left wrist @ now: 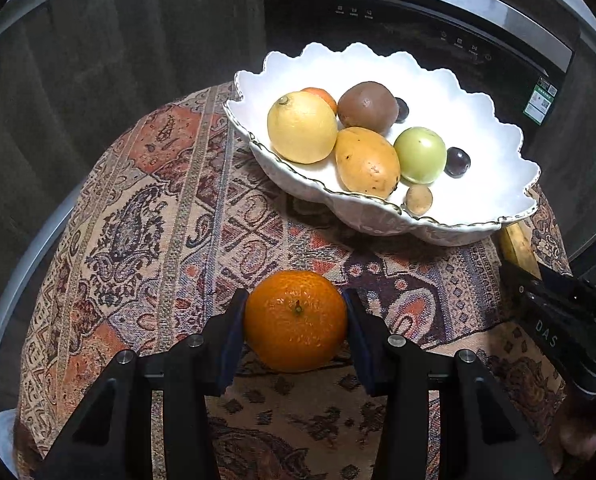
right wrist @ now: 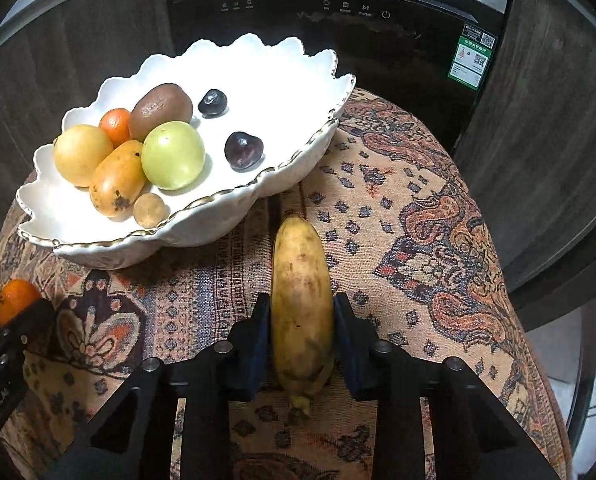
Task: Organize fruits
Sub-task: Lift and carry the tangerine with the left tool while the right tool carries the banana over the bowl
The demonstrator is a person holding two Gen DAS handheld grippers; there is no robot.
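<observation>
Left wrist view: patterned tablecloth [left wrist: 146, 216] bears a scalloped white bowl [left wrist: 494, 184] of fruit. Right gripper [right wrist: 301, 332] seems clamped on the banana [right wrist: 301, 300]; left gripper [left wrist: 295, 322] pinches the orange [left wrist: 295, 320], both on the cloth.

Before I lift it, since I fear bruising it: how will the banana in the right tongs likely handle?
The banana looks ripe, with brown speckles, so it is probably soft and may bruise under a hard squeeze. The right tongs grip it near the stem end, so the free end may sag or pivot. Its curved body could roll on the patterned cloth if released.
</observation>
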